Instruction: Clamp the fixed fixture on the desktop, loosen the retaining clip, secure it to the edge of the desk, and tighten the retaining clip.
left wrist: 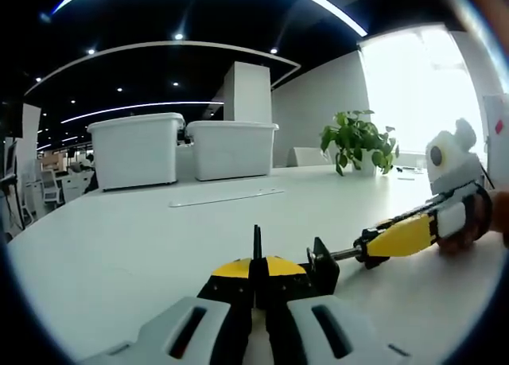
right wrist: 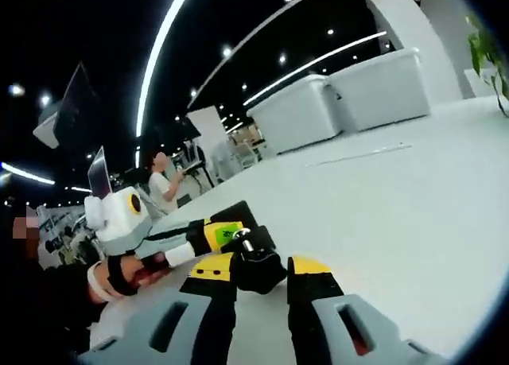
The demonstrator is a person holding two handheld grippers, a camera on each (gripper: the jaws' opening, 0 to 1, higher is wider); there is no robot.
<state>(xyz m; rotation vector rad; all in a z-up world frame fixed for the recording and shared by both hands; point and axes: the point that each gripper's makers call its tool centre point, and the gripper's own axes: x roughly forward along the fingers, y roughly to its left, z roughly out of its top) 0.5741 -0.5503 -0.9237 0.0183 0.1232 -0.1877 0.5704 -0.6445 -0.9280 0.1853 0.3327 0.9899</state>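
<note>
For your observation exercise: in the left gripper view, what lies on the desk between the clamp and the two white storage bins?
In the left gripper view, one thin flat strip lies on the otherwise bare desk between the clamp and the bins.

Left gripper [left wrist: 257,281] jaws pressed together on the clamp [left wrist: 322,263], gripping the thin black upright bar at its near end, yellow jaw tips flush on either side. The clamp's black body sits just right of the jaws on the white desk [left wrist: 119,246]; its screw rod runs right to a yellow-and-black handle [left wrist: 398,238]. Right gripper [left wrist: 453,210] has its jaws around the far end of that handle, a hand partly visible behind it. Beyond the clamp, a thin flat strip [left wrist: 227,196] lies on the desk. Further back, two white lidded bins [left wrist: 183,146] side by side, and a potted plant [left wrist: 359,140] right of them, near a bright window.
</note>
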